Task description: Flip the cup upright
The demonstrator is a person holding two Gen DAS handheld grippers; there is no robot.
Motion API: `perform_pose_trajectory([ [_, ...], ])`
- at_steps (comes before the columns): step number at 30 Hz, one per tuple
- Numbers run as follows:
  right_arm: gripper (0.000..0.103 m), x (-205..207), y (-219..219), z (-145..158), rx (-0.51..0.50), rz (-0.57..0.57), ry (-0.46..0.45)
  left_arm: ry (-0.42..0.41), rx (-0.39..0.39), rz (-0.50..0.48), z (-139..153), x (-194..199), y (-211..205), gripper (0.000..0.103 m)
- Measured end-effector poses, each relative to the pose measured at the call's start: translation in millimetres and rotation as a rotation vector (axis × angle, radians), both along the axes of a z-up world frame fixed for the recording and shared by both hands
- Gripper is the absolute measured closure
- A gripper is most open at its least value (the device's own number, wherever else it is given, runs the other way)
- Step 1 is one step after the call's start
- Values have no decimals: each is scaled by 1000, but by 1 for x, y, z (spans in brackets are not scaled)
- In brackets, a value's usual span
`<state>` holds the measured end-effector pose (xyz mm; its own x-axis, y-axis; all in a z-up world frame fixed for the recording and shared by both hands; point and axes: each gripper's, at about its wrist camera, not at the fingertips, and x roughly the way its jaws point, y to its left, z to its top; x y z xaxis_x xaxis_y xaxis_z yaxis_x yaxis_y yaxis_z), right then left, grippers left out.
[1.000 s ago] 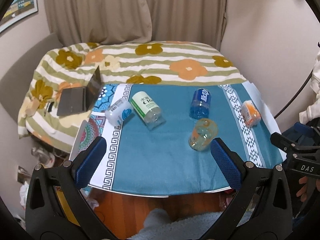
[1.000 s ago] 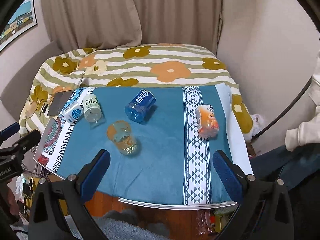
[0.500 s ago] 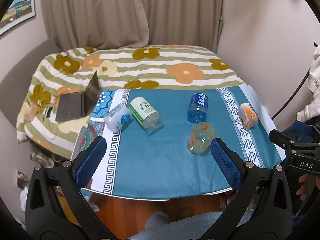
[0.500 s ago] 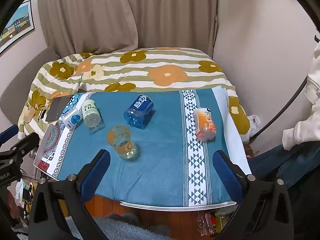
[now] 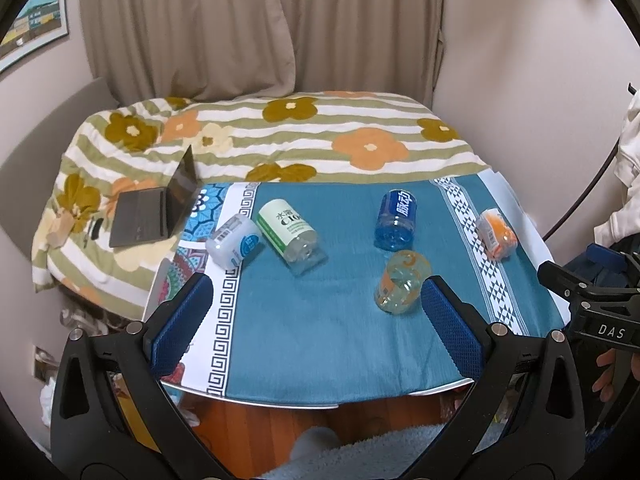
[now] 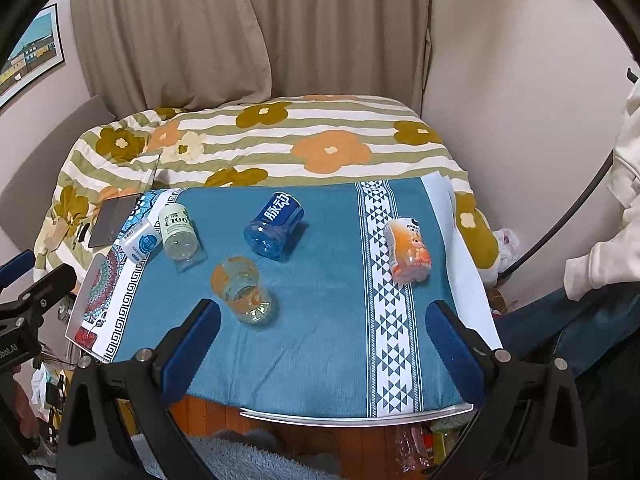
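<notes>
On the blue cloth that covers the table lie five cups made from cut plastic bottles, all tipped on their sides. The clear cup with orange swirls lies nearest, a bit right of the middle in the left view, just beside the right blue pad of the left gripper as that camera sees it, though nothing touches it. In the right view this same cup sits left of the middle. Just behind it lies the blue cup with white writing. Far to the right, on the white patterned stripe, lies the orange and white cup. To the left lie the green and white cup and the small white and blue cup, close together. Both the left gripper and the right gripper hang above the near edge of the table with their blue pads spread wide and nothing between them. A laptop sits half open on the flowery blanket far left.
</notes>
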<state>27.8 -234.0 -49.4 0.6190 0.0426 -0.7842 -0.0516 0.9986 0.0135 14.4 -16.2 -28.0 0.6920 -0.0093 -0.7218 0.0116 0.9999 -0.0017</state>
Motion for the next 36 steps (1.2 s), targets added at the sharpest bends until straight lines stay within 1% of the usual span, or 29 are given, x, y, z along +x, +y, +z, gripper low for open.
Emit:
perform_pose_trajectory([
  [24,1,7,-3,0,3,-14,0,-17,11,7,4,7,6,0],
  [29,1,7,-3,0,2,-15,2,-17,18,7,5,8,6,0],
  [36,1,9,1,-1,-2,-17,12,-8,8,18,5,16,15,0],
])
